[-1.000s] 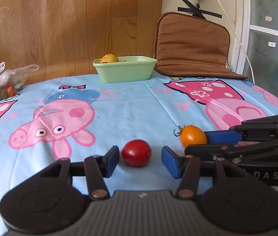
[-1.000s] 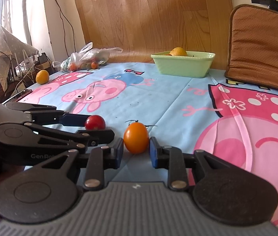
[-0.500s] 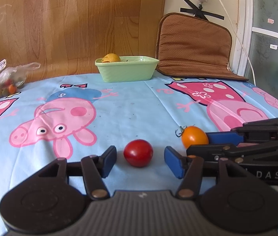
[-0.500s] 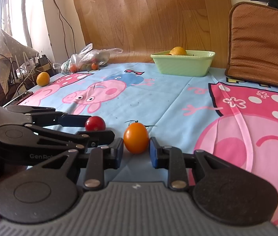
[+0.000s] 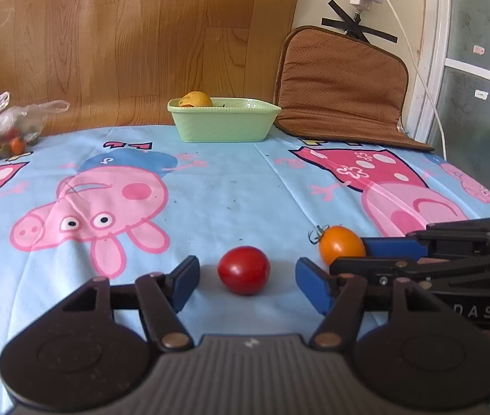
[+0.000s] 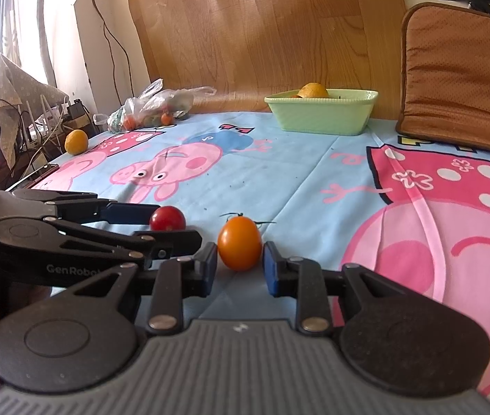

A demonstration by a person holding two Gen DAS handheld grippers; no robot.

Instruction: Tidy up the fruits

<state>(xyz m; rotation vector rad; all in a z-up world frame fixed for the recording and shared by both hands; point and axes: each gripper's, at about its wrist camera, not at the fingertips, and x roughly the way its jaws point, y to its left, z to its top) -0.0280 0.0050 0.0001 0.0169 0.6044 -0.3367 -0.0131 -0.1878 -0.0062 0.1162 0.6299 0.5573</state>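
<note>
A red tomato (image 5: 243, 269) lies on the blue cartoon tablecloth (image 5: 231, 190) between the fingers of my open left gripper (image 5: 246, 285), touching neither pad. An orange tomato (image 6: 239, 247) with a green stem lies between the pads of my right gripper (image 6: 239, 266), which is open with small gaps on both sides. Each gripper shows in the other's view: the right gripper (image 5: 348, 254) by the orange tomato (image 5: 341, 245), the left gripper (image 6: 169, 223) around the red tomato (image 6: 167, 218). A green dish (image 5: 223, 123) with an orange fruit (image 5: 196, 99) stands at the table's far edge.
A plastic bag of small fruits (image 6: 151, 110) lies at the far left, and a loose orange fruit (image 6: 76, 142) near the left edge. A brown cushion (image 5: 342, 86) leans against the wall at the far right. A wooden board (image 5: 134, 41) stands behind the table.
Both grippers have stayed around their tomatoes. The left gripper's jaws have opened slightly wider and its view has tilted up a little. The tomatoes have not moved.
</note>
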